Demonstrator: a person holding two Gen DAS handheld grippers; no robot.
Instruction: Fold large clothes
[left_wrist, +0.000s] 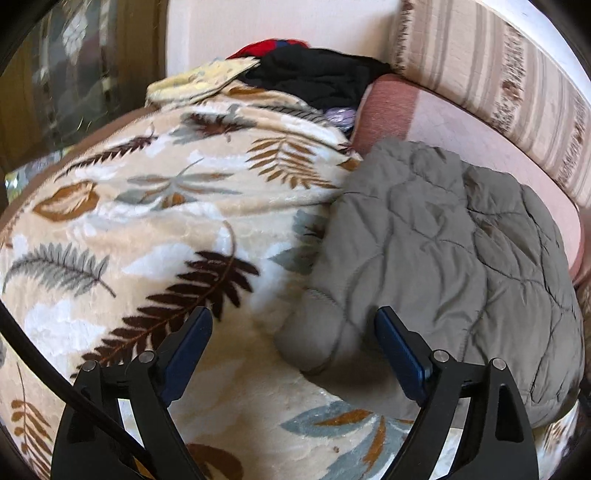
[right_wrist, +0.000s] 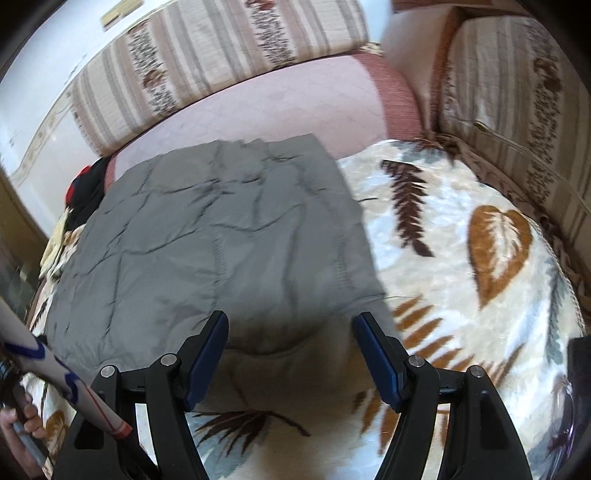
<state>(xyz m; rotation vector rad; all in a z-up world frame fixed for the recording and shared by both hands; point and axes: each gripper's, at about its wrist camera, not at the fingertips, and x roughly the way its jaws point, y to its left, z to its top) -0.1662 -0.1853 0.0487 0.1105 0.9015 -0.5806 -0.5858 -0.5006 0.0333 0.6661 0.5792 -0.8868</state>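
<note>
Left wrist view: my left gripper (left_wrist: 293, 347) stands with its two blue-padded black jaws wide apart, gripping nothing. Between and beyond the pads I see the rounded near corner of the folded grey quilted padded garment (left_wrist: 443, 236); whether either pad brushes the cloth I cannot tell.

Right wrist view: my right gripper (right_wrist: 291, 354) likewise has its jaws spread, with nothing clamped. The near edge of the same grey garment (right_wrist: 221, 229) lies between and just beyond its fingertips, the fabric flat and roughly rectangular.

Surface: the garment rests on a cream plush blanket printed with brown, tan and grey leaves (left_wrist: 147, 206), which covers most of the seat. Behind it a strip of pink quilted seat cover (right_wrist: 277, 107) is exposed, and the garment's far edge reaches it.

Room: beige cushions with brown stripes (right_wrist: 207, 48) line the back and one side. At the far end of the blanket sits a heap of other clothes, black, red and pale yellow (left_wrist: 306, 74), against a pale wall. In the lower left of the right wrist view, a hand (right_wrist: 22, 424) holds a handle below a white sleeve with blue and red markings (right_wrist: 55, 369).
</note>
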